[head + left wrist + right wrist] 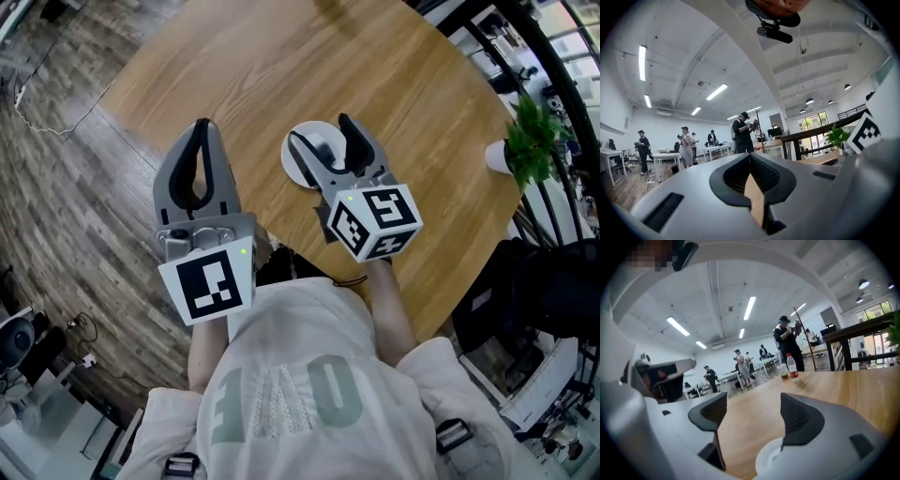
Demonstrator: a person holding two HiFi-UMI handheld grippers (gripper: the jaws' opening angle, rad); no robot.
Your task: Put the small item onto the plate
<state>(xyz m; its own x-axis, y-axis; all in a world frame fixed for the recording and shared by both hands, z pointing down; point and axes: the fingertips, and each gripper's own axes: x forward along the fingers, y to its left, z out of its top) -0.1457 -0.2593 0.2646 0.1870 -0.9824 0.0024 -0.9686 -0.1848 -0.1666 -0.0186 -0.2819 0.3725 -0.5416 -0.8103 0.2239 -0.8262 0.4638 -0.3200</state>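
my right tongs [322,131] gape empty, tips over the white plate [291,161]; closed left tongs [202,127] sit off at its 9 o'clock. small item (that grey smudge [324,150] on the plate?) looks already there.

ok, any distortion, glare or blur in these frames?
Head view: sharp, fisheye curves the floor boards. Left gripper view: heavy fisheye, dark corners, ceiling lights blown out. Right gripper view: same vignette, plate soft at the bottom.
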